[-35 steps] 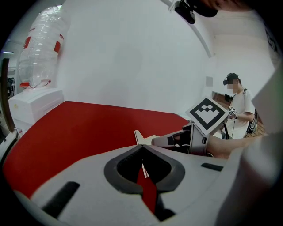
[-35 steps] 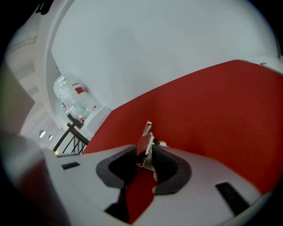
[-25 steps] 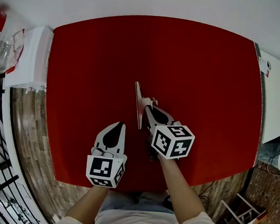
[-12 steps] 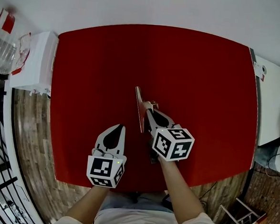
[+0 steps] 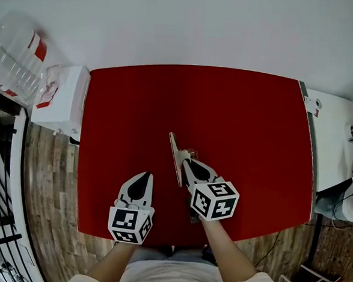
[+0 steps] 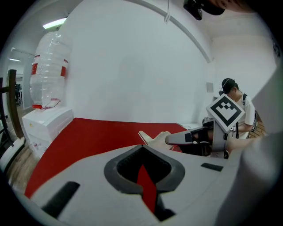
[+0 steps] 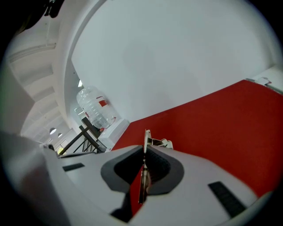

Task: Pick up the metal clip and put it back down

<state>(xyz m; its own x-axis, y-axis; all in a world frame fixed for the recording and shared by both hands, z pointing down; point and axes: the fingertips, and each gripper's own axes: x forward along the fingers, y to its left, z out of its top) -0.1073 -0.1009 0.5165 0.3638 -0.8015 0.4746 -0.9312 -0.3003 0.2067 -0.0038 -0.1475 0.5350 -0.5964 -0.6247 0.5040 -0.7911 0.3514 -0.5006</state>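
Right gripper pinches the metal clip edge-on over the red table's near middle. Best to lower level and release only on contact. Left gripper waits left, jaws together, empty.

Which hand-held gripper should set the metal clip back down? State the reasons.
Right. The right hand-held gripper is already shut on the metal clip over the red table. The left hand-held gripper is shut, empty and apart from it.
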